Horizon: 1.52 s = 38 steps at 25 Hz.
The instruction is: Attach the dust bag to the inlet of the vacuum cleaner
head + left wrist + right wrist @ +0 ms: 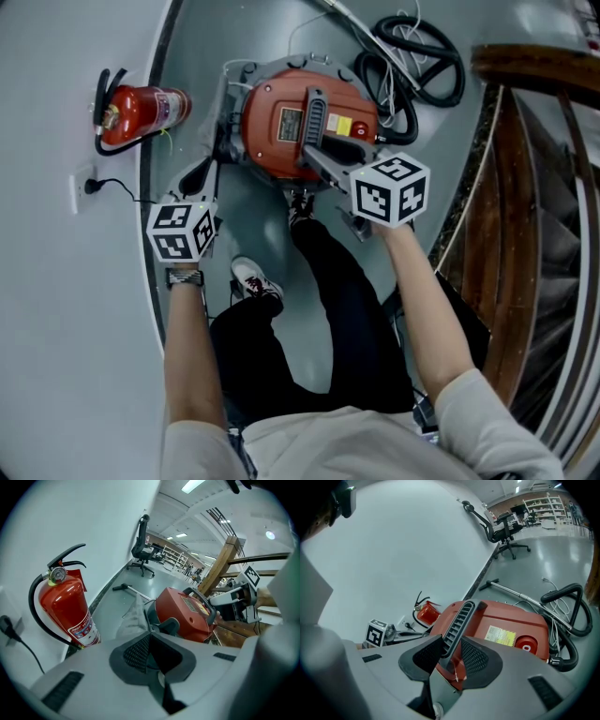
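Grey floor (192, 52) along the wall. Your left tongs (151, 634) are closed and look pinched on the pale dust bag (132, 616), which sits against the red vacuum cleaner (281, 131), near the fire extinguisher (65, 606). Your right tongs (451, 648) are spread wide, clamping the vacuum's black ribbed handle (457, 620).

glossy plastic vacuum cleaner (281, 127) on smooth floor (199, 56).
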{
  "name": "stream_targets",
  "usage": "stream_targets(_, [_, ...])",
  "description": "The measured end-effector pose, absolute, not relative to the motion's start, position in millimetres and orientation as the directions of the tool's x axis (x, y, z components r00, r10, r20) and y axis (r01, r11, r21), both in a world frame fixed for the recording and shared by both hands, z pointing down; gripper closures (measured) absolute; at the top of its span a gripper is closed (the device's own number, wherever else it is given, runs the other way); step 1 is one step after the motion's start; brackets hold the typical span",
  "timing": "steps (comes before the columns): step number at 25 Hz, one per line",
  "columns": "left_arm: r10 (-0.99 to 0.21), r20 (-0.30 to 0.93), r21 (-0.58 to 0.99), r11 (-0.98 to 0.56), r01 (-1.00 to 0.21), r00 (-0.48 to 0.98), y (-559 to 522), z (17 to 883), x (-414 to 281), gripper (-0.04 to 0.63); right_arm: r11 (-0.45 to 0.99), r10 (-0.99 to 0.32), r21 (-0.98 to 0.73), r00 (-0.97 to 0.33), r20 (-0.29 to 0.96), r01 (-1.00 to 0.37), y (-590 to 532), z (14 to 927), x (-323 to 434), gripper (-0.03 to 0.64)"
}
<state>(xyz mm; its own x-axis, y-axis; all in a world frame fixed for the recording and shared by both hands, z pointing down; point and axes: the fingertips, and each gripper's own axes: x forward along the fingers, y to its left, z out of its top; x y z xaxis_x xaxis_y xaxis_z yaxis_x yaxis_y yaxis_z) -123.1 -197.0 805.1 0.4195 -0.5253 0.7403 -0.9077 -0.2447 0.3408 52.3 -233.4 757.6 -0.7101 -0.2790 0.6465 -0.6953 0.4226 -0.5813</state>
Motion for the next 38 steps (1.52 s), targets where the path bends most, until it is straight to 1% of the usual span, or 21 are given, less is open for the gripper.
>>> stream_targets(6, [-0.504,0.735,0.337,-0.310,-0.889,0.454,-196.8,804.4,-118.4,0.586,0.427,-0.267,-0.587,-0.716,0.645,-0.688,-233.5,757.7,51.7,0.488])
stream_targets(11, [-0.495,0.733,0.341,-0.325,-0.882,0.466,-196.3,804.6,-114.1,0.583,0.428,-0.268,-0.585,-0.715,0.646,-0.689,-233.3,757.7,51.5,0.488])
stream_targets(16, [-0.499,0.723,0.363,-0.315,-0.877,0.478,-197.0,803.8,-108.5,0.578,0.430,-0.270,-0.583,-0.715,0.645,-0.689,-233.6,757.4,51.6,0.488])
stream_targets(25, [-0.522,0.711,0.398,-0.254,-0.881,0.472,-197.3,803.7,-108.4,0.572,0.424,-0.291,-0.570,-0.702,0.650,-0.703,-233.8,757.2,51.7,0.488])
stream_targets(30, [-0.531,0.728,0.372,-0.225,-0.900,0.434,-196.7,805.2,-111.5,0.543,0.456,-0.346,-0.501,-0.665,0.662,-0.736,-234.8,754.7,54.9,0.488])
stream_targets(35, [-0.466,0.771,0.332,-0.288,-0.898,0.434,-191.2,804.8,-106.6,0.494,0.467,-0.357,-0.415,-0.596,0.719,-0.781,-232.9,751.4,58.9,0.486])
stream_targets(38, [-0.429,0.788,0.329,-0.315,-0.890,0.442,-186.2,801.8,-106.4,0.488,0.448,-0.375,-0.408,-0.581,0.722,-0.796,-229.7,742.8,63.9,0.488])
